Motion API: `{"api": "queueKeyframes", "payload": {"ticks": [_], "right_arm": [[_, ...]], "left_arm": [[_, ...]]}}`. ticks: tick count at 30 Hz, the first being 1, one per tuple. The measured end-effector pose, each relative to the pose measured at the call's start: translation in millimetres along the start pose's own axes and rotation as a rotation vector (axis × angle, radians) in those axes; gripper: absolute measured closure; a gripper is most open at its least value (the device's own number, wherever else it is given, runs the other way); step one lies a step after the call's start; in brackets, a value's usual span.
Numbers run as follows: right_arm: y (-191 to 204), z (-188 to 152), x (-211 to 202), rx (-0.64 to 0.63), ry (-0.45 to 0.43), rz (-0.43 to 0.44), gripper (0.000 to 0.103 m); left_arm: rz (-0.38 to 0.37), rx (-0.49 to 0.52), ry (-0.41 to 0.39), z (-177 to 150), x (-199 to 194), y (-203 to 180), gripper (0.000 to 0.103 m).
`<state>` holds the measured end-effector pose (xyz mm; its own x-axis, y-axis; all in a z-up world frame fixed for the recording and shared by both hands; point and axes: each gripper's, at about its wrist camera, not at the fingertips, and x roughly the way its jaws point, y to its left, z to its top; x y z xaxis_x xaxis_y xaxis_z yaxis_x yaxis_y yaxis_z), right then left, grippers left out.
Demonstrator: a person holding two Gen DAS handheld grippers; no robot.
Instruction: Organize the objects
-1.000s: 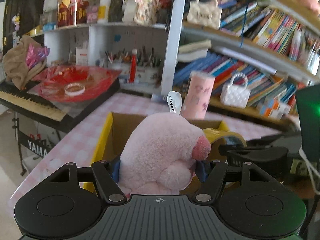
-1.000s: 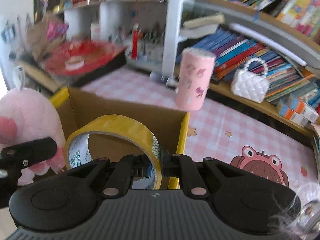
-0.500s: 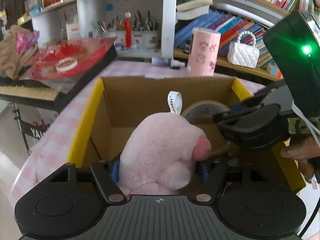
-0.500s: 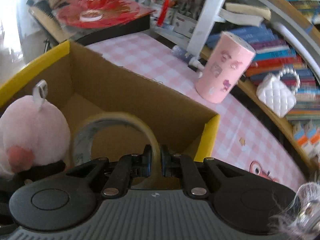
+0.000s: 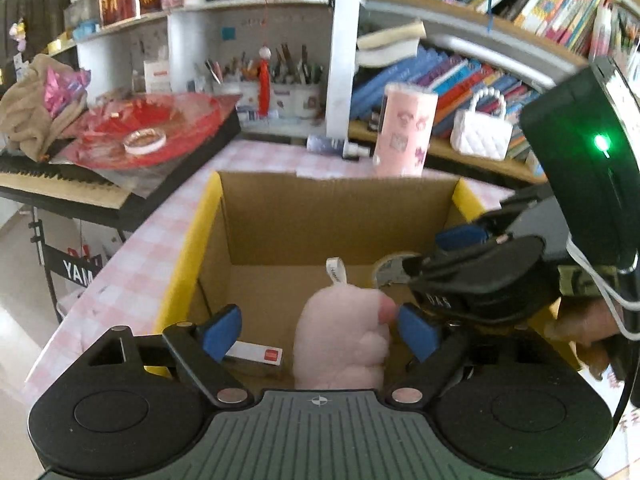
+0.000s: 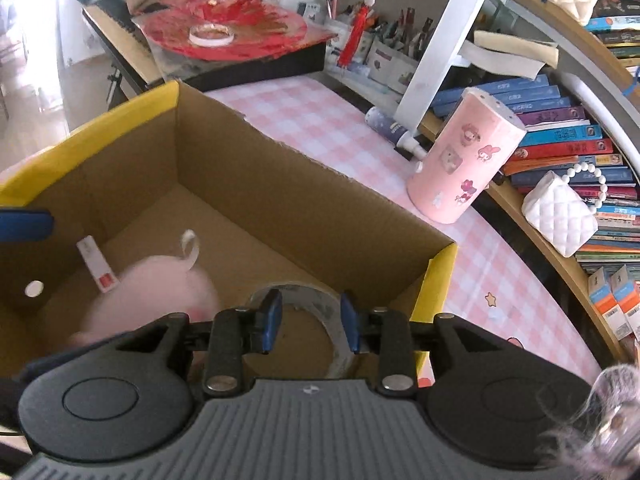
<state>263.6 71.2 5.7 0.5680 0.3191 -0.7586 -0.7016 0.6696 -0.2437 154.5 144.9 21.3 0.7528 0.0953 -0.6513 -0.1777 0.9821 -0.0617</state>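
An open cardboard box (image 5: pixel 320 208) with yellow edges lies under both grippers. My left gripper (image 5: pixel 319 326) hangs over it, its jaws opening. The pink plush toy (image 5: pixel 340 344) stands loose between the blue pads, down in the box, with a wide gap on its left. My right gripper (image 6: pixel 310 316) is opening too. The tape roll (image 6: pixel 332 312) sits blurred just beneath its parted pads, free of them, on the box floor. In the left wrist view the tape roll (image 5: pixel 390 270) peeks out behind the right gripper (image 5: pixel 480 284). The plush (image 6: pixel 160 292) looks blurred from the right wrist.
A small white carton (image 5: pixel 256 354) lies on the box floor. On the pink checked cloth (image 6: pixel 320 120) behind the box stand a pink canister (image 6: pixel 464 156), a lying bottle (image 6: pixel 392 128) and a white quilted purse (image 6: pixel 560 216). Bookshelves rise behind; a red plate (image 5: pixel 148 132) rests on a keyboard at the left.
Both grippers came down over the box. The left jaws spread and the plush dropped out of them into the box. The right jaws parted and let the tape roll go.
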Motion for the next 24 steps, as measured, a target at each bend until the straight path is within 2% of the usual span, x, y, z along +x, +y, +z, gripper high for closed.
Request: {"api": "queueKeyframes", "payload": {"ticks": [4,6,10,14,18,24], "right_arm": [[-6,-5,-27,0.086,-0.078,0.022,0.062],[-7,-9,-43,0.13,-0.125,0.021,0.061],[-5,-20,-74,0.229,-0.2,-0.015,0.059],[0,-40,-98,0.321,-0.255,-0.071,0.054],[11,-68,-119,0.379,-0.276,-0.124,0.046],[40,-120,-136,0.441,-0.237,-0.182,0.043]], "left_arm": [[-0.009,-0.014,-0.067,-1,-24,5,0.015],[-0.012,-0.024,-0.1,-3,-37,6,0.015],[0.013,-0.033,-0.155,-10,-59,10,0.014],[0.072,-0.03,-0.188,-24,-75,13,0.013],[0.124,-0.028,-0.186,-43,-86,16,0.012],[0.104,-0.061,-0.108,-69,-91,25,0.012]]}}
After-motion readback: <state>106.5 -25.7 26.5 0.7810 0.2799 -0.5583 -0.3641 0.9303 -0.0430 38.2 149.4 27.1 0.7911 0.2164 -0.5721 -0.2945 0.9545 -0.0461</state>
